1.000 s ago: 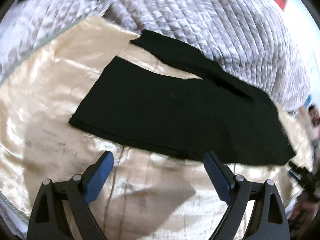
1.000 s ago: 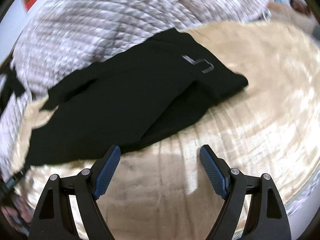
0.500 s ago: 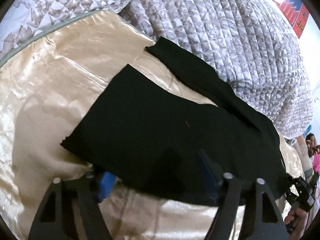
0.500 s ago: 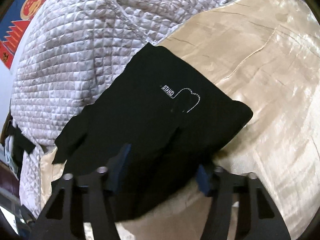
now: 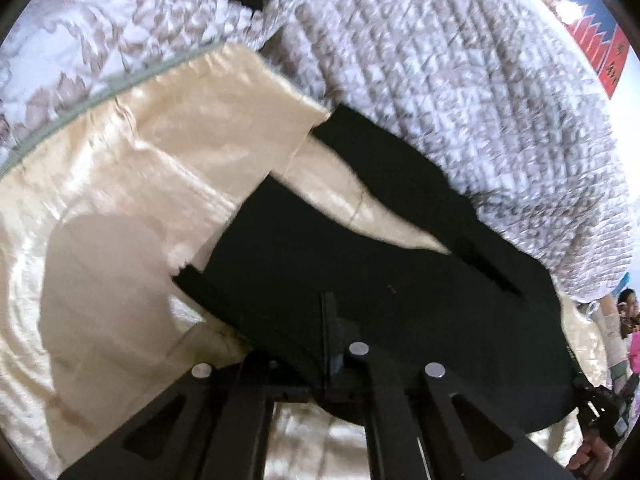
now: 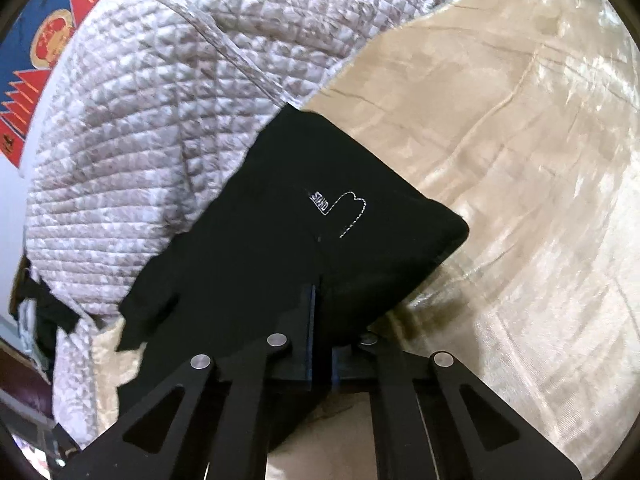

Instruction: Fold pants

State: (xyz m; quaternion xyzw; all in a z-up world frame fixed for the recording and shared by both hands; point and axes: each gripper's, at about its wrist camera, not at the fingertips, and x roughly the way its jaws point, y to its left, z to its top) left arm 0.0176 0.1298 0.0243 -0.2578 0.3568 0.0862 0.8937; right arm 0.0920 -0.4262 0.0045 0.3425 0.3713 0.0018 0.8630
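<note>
Pants (image 5: 360, 280), black and partly folded, lie on a shiny cream satin sheet (image 5: 140, 184) that covers the bed, with their far edge up against a heaped grey-and-white quilted blanket (image 5: 460, 92). In the left wrist view the two legs fan apart, and a wedge of sheet shows between them; the far leg runs along the foot of the blanket, while the near leg ends in a hem that points toward the sheet's left side. The left tool (image 5: 330, 332) is clenched on the near edge of the pants, its fingers drawn together with black cloth pinched between them, and the fabric rises slightly from the sheet right at the grip.

In the right wrist view the waist end of the pants (image 6: 320, 240) shows a small white stitched label and an outline of dashed thread. That end lies close to the blanket's edge, its right corner out on bare sheet. The right tool (image 6: 320, 320) is likewise clamped on the near edge of the pants, with cloth caught between its closed fingers, and the garment spreads away from it toward the blanket. A red and blue poster (image 6: 44, 40) hangs on the wall beyond the blanket. At the lower right rim of the left view, a hand (image 5: 592, 454) can be seen.
</note>
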